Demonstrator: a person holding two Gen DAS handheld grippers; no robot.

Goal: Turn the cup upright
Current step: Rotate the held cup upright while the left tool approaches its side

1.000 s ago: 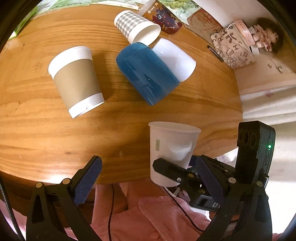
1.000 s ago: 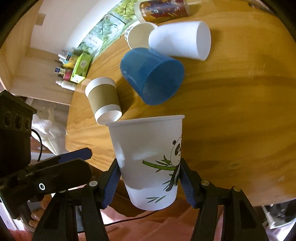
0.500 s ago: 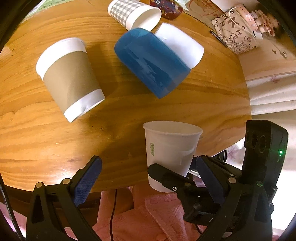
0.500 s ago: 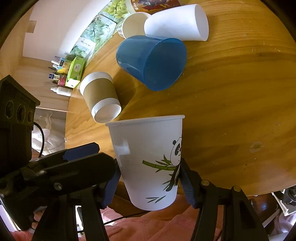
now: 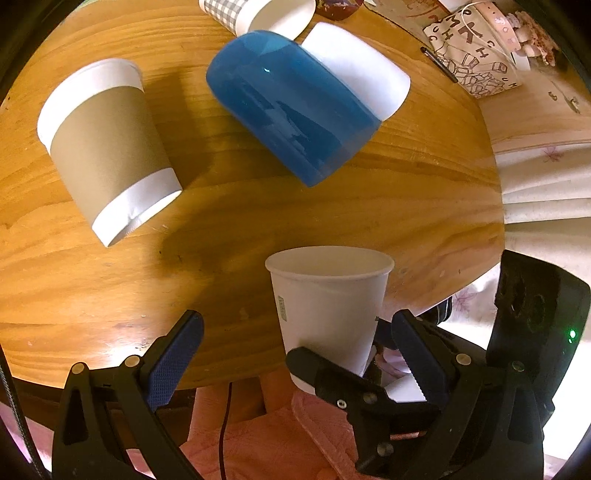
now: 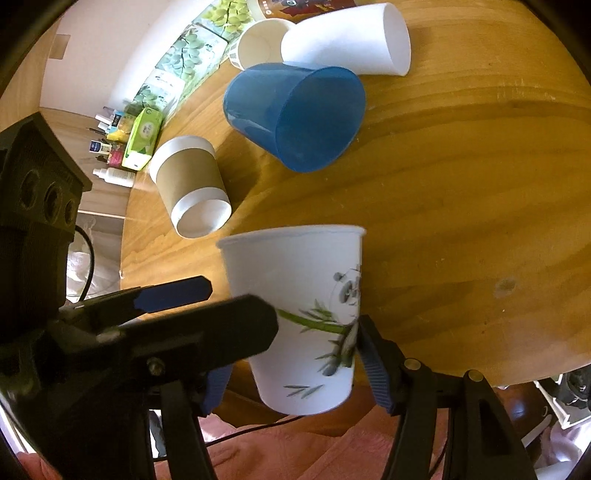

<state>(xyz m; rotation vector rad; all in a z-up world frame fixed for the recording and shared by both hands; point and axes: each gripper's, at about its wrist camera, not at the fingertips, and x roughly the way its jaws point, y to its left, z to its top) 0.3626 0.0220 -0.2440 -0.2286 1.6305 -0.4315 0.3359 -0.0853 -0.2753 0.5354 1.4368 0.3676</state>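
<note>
- Nearest to us, our right gripper point(image 6: 295, 354) pinches the panda cup point(image 6: 299, 314) low on its wall, mouth up and only slightly tilted; it hangs off the near table point(image 6: 461, 221) edge, over the pink fabric point(image 6: 295, 450) in our lap.
- What has changed: over the last second our left gripper point(image 5: 291, 354) has swung in close beside that cup. It sits wide apart, holding nothing, one blue pad level with the cup's base.
- We read that as the flip itself being done for this cup; what's left is setting it down on the wood, and the left may be coming to steady it.
- Further out, the table has grown larger in both views, so we are closing in.
- Beyond, the sleeved cup point(image 5: 107, 147) lies on its side at left, apart from the others.
- The blue cup point(image 5: 291, 107) lies tipped too, touching the plain white cup point(image 5: 365, 81) behind it.
- Farthest, a checked cup point(image 5: 236, 11) at the rim of view is also down. More flips wait.
</note>
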